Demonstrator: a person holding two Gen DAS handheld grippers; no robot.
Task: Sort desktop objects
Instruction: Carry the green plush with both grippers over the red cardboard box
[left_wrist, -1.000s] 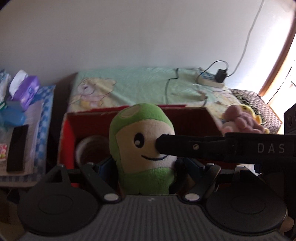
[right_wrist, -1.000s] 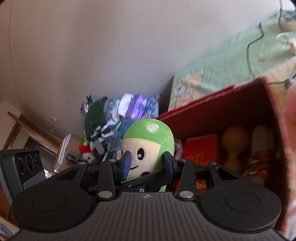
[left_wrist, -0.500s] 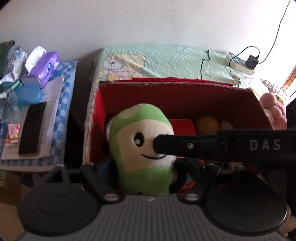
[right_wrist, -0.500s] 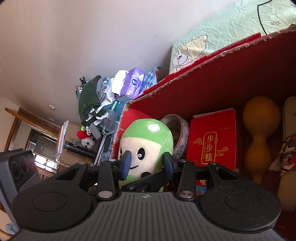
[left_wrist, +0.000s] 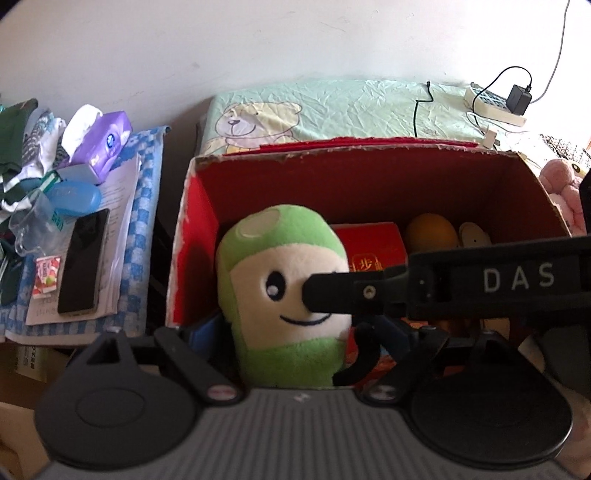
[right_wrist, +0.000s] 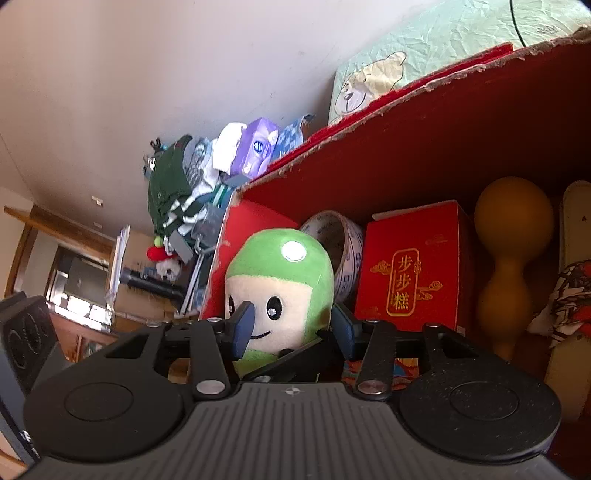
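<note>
Right wrist view, frame centre: both grippers (right (right_wrist: 290, 330), left (left_wrist: 291, 343)) clamp the green-and-cream plush doll (right_wrist: 280, 295) over the red cardboard box (right_wrist: 461, 122), release likely next.

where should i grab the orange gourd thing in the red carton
Grip the orange gourd at its narrow waist, coming down through the open top of the red carton. It stands upright, and the round upper bulb should stop the fingers from slipping off. The red gift box and a white item crowd its two sides, so set the fingers front and back.
</note>
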